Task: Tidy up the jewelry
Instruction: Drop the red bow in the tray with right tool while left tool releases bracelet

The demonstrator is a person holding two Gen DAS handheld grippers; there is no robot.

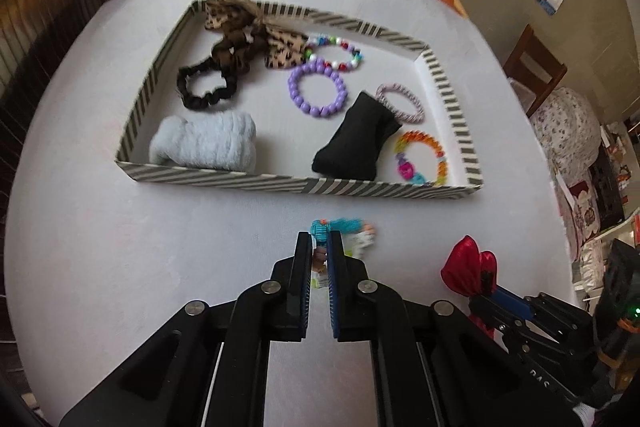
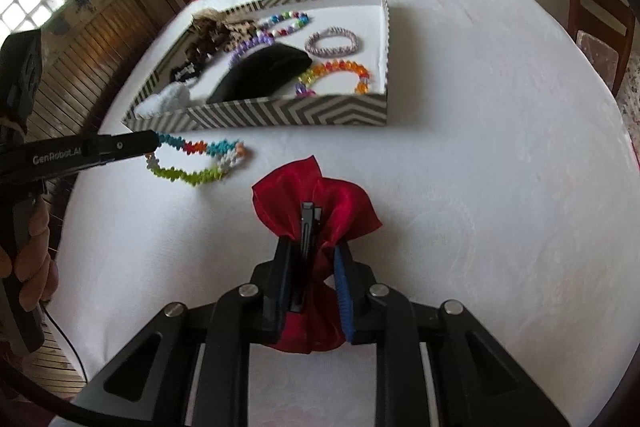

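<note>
Two claws are working over a white tabletop (image 2: 460,147). The left claw (image 1: 319,247) is squeezing shut on a colorful bead bracelet (image 2: 200,161), pinching it at one end while the rest of the loop is lying near the front wall of the box. The right claw (image 2: 314,263) is squeezing shut on a red bow hair clip (image 2: 320,203), with the dark metal clip pointing forward between the fingers. A striped box (image 1: 224,181) is sitting farther back on the tabletop. Lying inside it are a purple bead bracelet (image 1: 318,89), a black pouch (image 1: 352,139), an orange bead bracelet (image 1: 422,157), a pink bracelet (image 1: 400,103), a black scrunchie (image 1: 202,87), a leopard scrunchie (image 1: 240,35), a rainbow bead bracelet (image 1: 334,53) and a white cloth bundle (image 1: 204,143).
</note>
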